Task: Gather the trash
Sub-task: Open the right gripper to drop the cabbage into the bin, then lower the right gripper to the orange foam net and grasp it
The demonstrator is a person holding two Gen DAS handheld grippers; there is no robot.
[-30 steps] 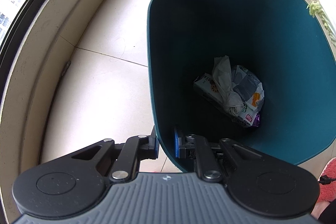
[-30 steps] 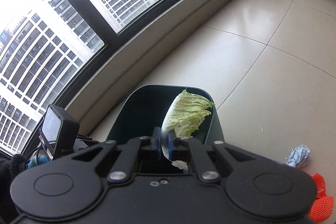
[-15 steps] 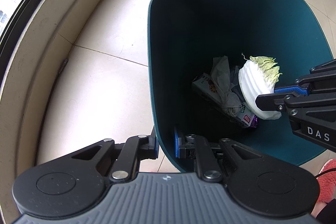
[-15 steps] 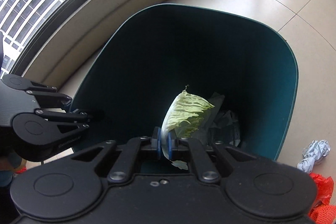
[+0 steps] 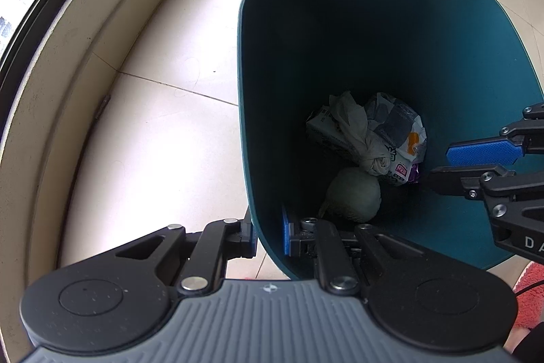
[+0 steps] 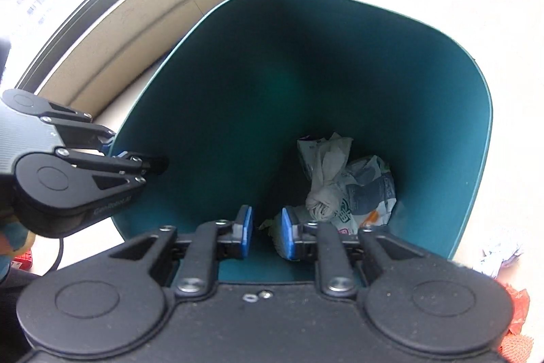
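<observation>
Right wrist view hid most of the cabbage leaf (image 5: 352,194) behind my right gripper (image 6: 267,232), jaws just spread, nothing between (leaf lay at bin bottom). My left gripper (image 5: 268,235) pinched the bin (image 5: 243,111) rim.

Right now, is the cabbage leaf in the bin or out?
In. The cabbage leaf lies at the bottom of the bin, beside the wrappers.

The tall plastic bin (image 5: 340,22) was deep teal inside. In it lay a pale green, rounded cabbage piece (image 5: 353,194), a knotted off-white rag (image 5: 360,138), and a crumpled white wrapper (image 5: 397,138) printed in grey-blue, orange and perhaps purple. Ridged pads (image 5: 482,152) were bright blue; floor tiles (image 5: 153,142) cream.
</observation>
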